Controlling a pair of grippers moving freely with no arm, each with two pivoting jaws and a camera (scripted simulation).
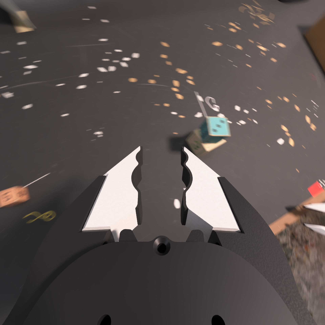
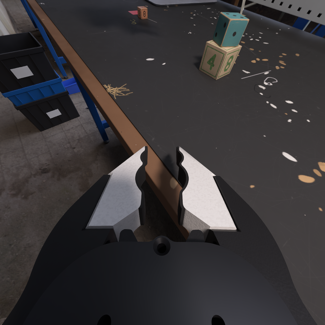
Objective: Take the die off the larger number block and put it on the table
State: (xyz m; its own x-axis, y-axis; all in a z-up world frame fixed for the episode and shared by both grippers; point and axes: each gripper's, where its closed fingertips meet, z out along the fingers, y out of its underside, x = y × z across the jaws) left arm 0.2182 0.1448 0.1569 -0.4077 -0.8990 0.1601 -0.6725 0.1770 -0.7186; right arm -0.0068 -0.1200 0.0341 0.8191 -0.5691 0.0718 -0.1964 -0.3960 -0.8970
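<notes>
Dark table (image 2: pixel 193 123), paint-flecked. Approach step: die (image 1: pixel 218 127) atop number block (image 1: pixel 202 144), ahead-right of your left gripper (image 1: pixel 161 149). Both grippers part-open, empty; right gripper (image 2: pixel 161 149) at table edge. Next: straddle die, pinch.

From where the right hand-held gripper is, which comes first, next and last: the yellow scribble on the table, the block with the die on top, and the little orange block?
Judged in the right wrist view, from the right hand-held gripper:
1. Yellow scribble, near the table's left edge.
2. Cream number block with the teal die on top, off to the right.
3. Small orange block, far back by a red patch.
</notes>
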